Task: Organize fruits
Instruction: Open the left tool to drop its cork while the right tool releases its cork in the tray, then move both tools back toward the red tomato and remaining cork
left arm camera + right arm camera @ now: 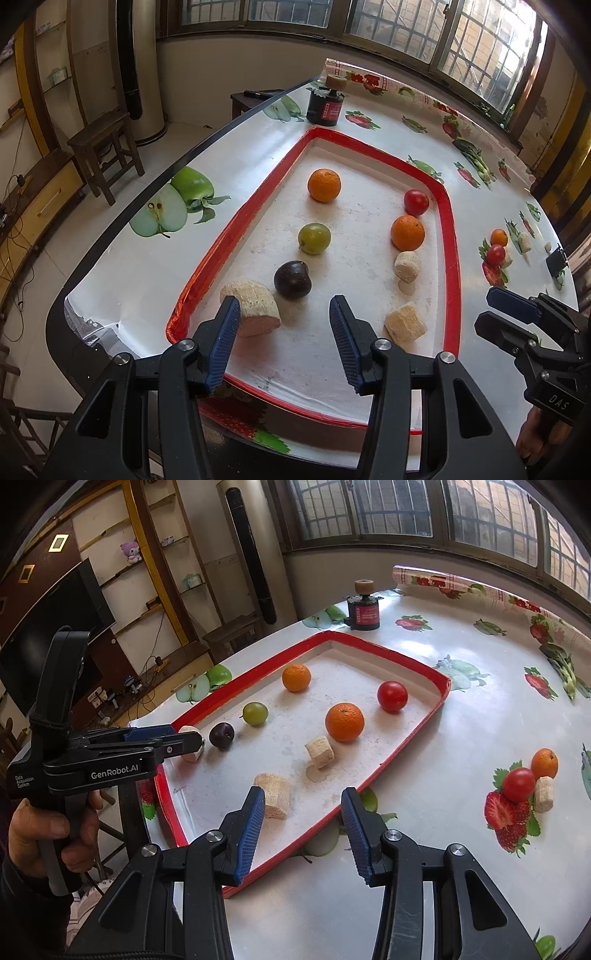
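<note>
A red-rimmed tray (pixel 236 236) (pixel 406 661) holds two rows of fruit. Its left row has an orange (pixel 324 185), a green fruit (pixel 314 238), a dark plum (pixel 292 279) and a banana chunk (pixel 255 308). In the right row lie a tomato (pixel 392 696), an orange (pixel 344 722) and two banana chunks (pixel 320 752) (pixel 275 794). My left gripper (pixel 284 301) (pixel 192 742) hovers open over the tray's near left end, beside the chunk. Over the tray's near right edge my right gripper (pixel 303 792) (pixel 484 306) is open and holds nothing. An orange (pixel 544 762), a tomato (pixel 518 784) and a chunk (pixel 544 794) sit on the tablecloth outside.
A dark jar with a cork top (pixel 325 103) (pixel 364 613) stands behind the tray's far corner. The fruit-print tablecloth (pixel 461 738) covers the table, whose rounded black edge (pixel 110 236) drops off on the left. A wooden stool (pixel 99 147) stands on the floor beyond it.
</note>
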